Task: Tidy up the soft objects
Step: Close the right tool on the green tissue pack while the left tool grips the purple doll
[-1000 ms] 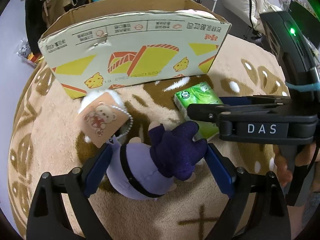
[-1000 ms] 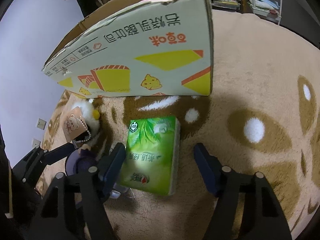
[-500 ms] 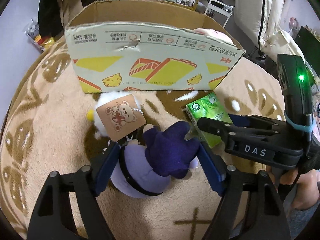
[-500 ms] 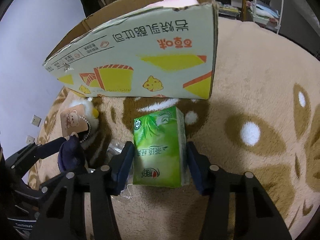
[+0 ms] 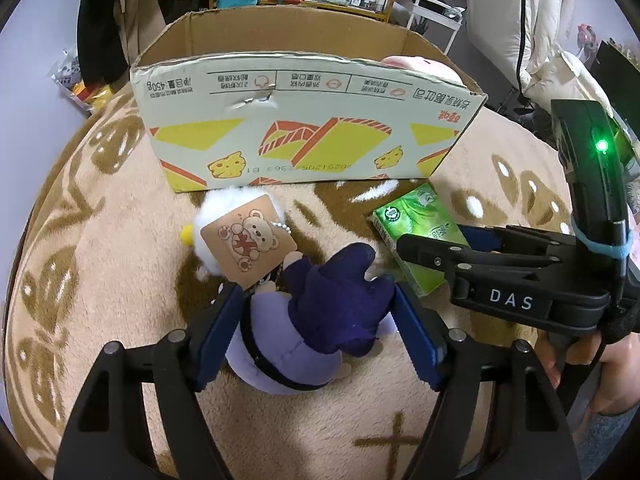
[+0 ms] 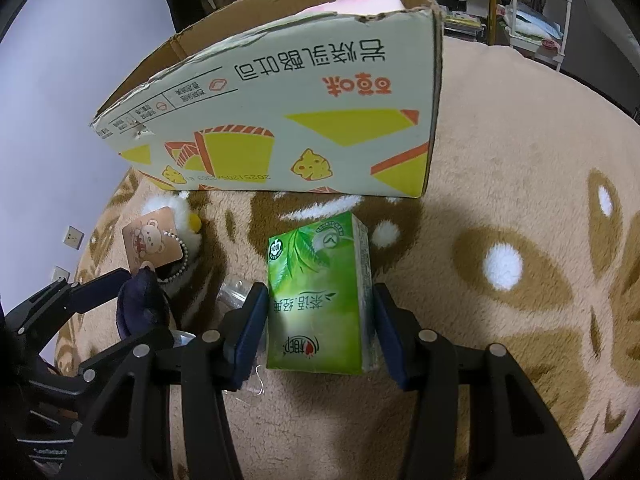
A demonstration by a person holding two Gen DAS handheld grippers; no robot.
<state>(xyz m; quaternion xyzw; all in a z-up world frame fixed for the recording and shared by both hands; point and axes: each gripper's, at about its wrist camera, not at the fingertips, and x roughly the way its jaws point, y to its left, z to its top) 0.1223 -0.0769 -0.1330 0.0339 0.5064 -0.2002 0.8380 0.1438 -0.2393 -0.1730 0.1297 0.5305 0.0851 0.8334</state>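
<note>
My left gripper is shut on a purple plush doll with a dark hat, held above the beige rug; a bear-print tag and a white fluffy toy hang at its far side. My right gripper is shut on a green tissue pack, which also shows in the left wrist view. The open cardboard box stands just beyond both; it also shows in the right wrist view. A pink soft item lies inside it.
A beige rug with brown patterns covers the floor. Clear plastic wrap lies left of the tissue pack. Shelves, hanging clothes and a white rack stand behind the box. A wall with sockets is at left.
Both grippers closed on their objects and lifted. The right jaws closed onto the tissue pack; the left jaws tightened on the doll. The box now looks lower and its inside shows.
</note>
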